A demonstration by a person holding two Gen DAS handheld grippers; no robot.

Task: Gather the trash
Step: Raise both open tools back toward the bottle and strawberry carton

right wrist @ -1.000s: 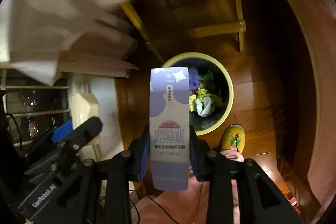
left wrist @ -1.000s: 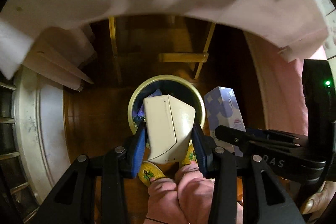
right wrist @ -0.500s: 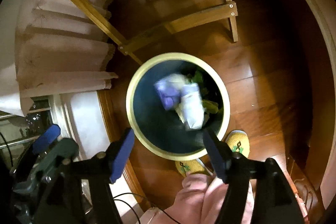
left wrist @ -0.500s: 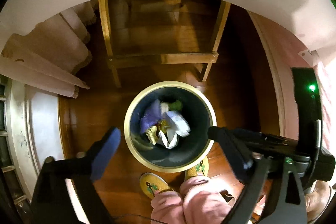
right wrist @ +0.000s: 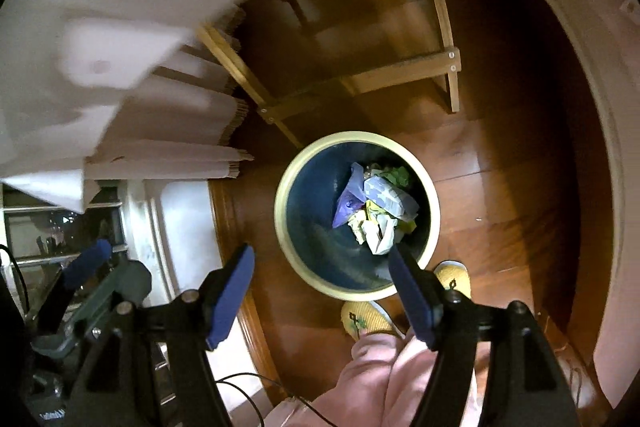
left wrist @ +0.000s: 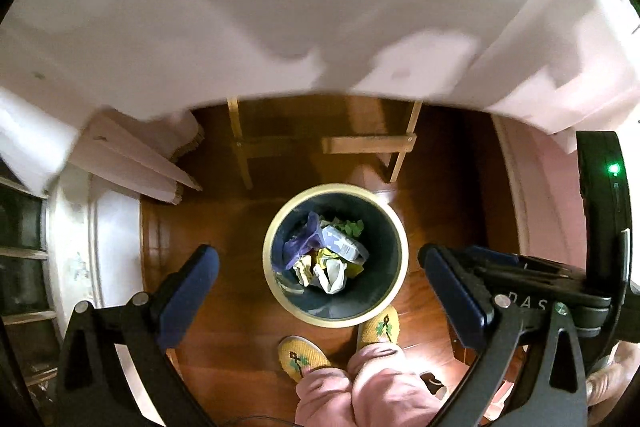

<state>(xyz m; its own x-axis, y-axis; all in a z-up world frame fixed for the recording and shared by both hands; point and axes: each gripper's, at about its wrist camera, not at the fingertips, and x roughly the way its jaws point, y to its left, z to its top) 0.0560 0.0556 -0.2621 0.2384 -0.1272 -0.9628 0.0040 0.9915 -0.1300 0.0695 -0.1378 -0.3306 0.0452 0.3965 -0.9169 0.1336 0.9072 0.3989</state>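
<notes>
Left claw [left wrist: 318, 269]: we see its two blue pads spread very wide and still widening, with nothing between them; it points down over the bin.
Right claw [right wrist: 322, 273]: its pads stand apart too, less wide than the left ones, and they pinch nothing.
Bin [left wrist: 394, 223]: a round bin with a pale yellow rim and a dark inside; it stands on the wooden floor [left wrist: 224, 227], in the middle of the left wrist view, a little toward 6 o'clock.
Trash [left wrist: 326, 255]: it lies inside the bin, piled toward the 3 o'clock side of the bottom. We can make out a purple wrapper [left wrist: 300, 247], a pale blue packet [left wrist: 340, 243] at about 1 o'clock of the pile, something green [left wrist: 352, 227] at 12 o'clock, and crumpled white and yellow pieces [left wrist: 330, 273] at 6 o'clock.
Same trash in right wrist view: the pile [right wrist: 376, 211] sits at the 2 o'clock part of the bin [right wrist: 286, 227].
Person: two yellow slippers [left wrist: 304, 351] touch the floor just beside the bin at 6 o'clock, under pink trouser legs [left wrist: 368, 387].
Desk: a white cloth [left wrist: 280, 7] covers the upper part of both views; it is blurred.
Wooden frame [left wrist: 364, 145]: it stands on the floor at 12 o'clock from the bin, under the cloth.
Left claw seen from the right: it shows at 8 o'clock [right wrist: 86, 265], with one blue pad visible.
</notes>
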